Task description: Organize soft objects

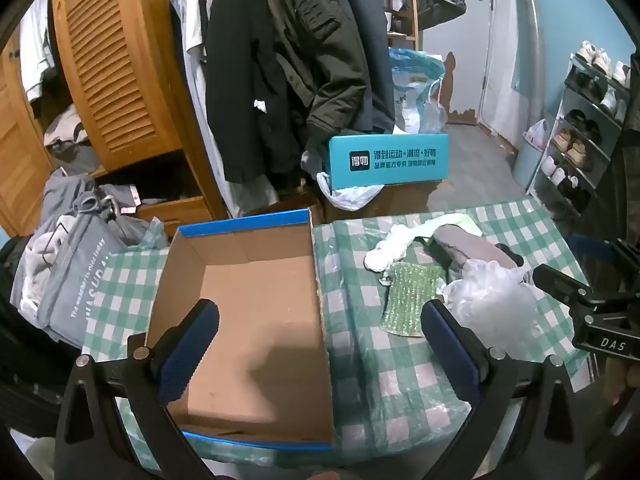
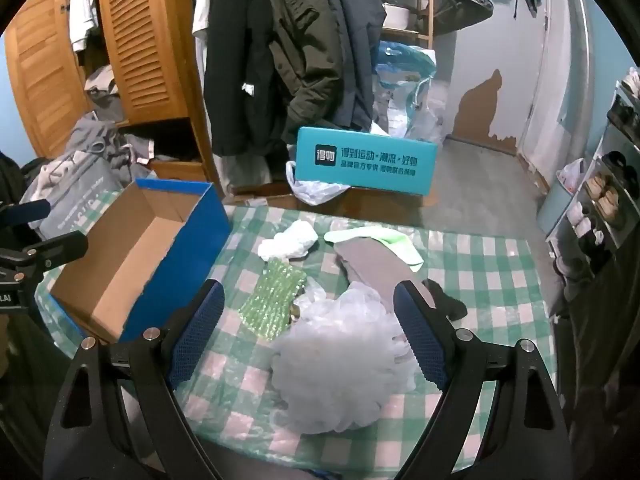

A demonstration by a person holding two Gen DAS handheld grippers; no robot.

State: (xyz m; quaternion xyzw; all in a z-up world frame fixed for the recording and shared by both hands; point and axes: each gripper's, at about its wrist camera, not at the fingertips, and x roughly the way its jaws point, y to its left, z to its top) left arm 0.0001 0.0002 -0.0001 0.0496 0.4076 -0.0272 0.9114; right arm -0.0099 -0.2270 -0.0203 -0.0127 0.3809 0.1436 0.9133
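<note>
Grey sock [image 2: 372, 268] partly hidden under mesh pouf [image 2: 340, 364]; right tongs [image 2: 310, 336] spread.

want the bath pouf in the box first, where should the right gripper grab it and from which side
Grip the white mesh pouf across its bulging middle, coming down from above and slightly from the near side. It is a round, squashy ball of gathered netting with no visible handle, and the open right gripper already straddles it. The grey sock lies against its far side, so avoid coming from there.
</note>
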